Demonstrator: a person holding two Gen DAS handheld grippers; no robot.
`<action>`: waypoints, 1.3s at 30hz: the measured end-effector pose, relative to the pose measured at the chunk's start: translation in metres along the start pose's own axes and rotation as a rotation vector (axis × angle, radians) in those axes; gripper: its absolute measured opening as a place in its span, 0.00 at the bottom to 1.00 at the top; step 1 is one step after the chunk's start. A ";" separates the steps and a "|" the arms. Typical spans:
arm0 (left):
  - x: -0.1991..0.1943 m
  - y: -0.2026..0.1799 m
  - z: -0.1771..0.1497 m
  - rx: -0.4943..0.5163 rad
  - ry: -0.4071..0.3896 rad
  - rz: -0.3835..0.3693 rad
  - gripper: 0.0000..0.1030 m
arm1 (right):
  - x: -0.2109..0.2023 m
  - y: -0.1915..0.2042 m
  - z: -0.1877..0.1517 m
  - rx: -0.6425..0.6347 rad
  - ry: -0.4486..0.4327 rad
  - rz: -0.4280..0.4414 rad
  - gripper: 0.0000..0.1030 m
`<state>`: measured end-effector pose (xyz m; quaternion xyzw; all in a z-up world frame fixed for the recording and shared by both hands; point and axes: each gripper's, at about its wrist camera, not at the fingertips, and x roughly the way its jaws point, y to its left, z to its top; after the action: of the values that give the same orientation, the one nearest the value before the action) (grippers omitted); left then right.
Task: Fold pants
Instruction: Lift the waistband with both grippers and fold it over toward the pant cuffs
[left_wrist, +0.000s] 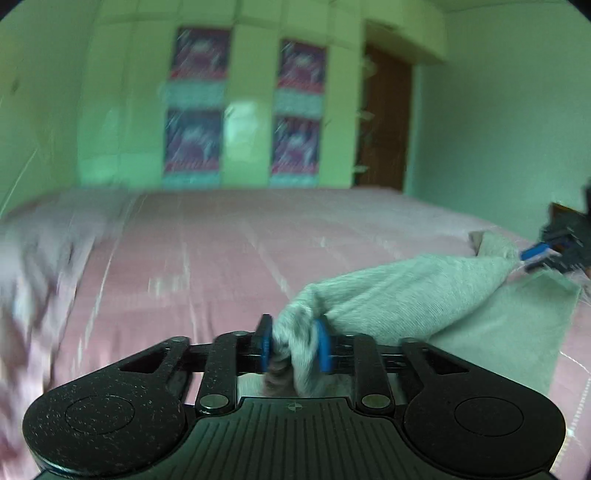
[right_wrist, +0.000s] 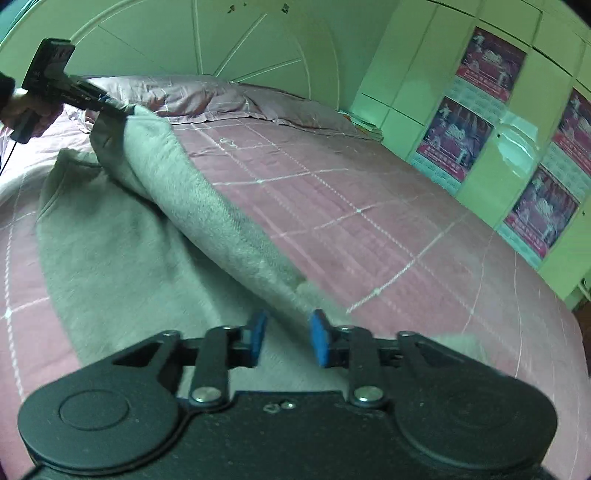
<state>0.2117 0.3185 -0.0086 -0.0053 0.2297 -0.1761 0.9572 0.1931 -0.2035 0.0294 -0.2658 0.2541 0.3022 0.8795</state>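
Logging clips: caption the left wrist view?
Left gripper pinches grey pants, lifted over pink bedspread.

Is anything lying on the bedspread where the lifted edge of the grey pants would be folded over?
Nothing visible does. Both the left gripper and the right gripper have the pants edge between their pads, and the pink bedspread beside it is bare up to the pillows.

Grey pants; pink white-checked bedspread.

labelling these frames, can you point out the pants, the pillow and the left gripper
pants (right_wrist: 122, 254), right wrist view, flat lower layer
pillow (right_wrist: 207, 98), right wrist view, top face
left gripper (left_wrist: 293, 345), left wrist view, between its blue pads
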 end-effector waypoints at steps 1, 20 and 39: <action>-0.007 -0.008 -0.017 -0.027 0.050 0.059 0.61 | -0.008 0.006 -0.014 0.073 -0.009 -0.004 0.42; -0.040 -0.075 -0.080 -0.739 -0.008 0.250 0.70 | 0.002 -0.011 -0.067 1.066 -0.100 -0.052 0.43; -0.029 0.010 -0.030 -0.853 -0.265 -0.013 0.21 | -0.028 -0.040 -0.035 1.027 -0.396 -0.004 0.00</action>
<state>0.1777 0.3396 -0.0232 -0.4235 0.1573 -0.0694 0.8894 0.1902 -0.2633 0.0329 0.2591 0.1980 0.1818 0.9277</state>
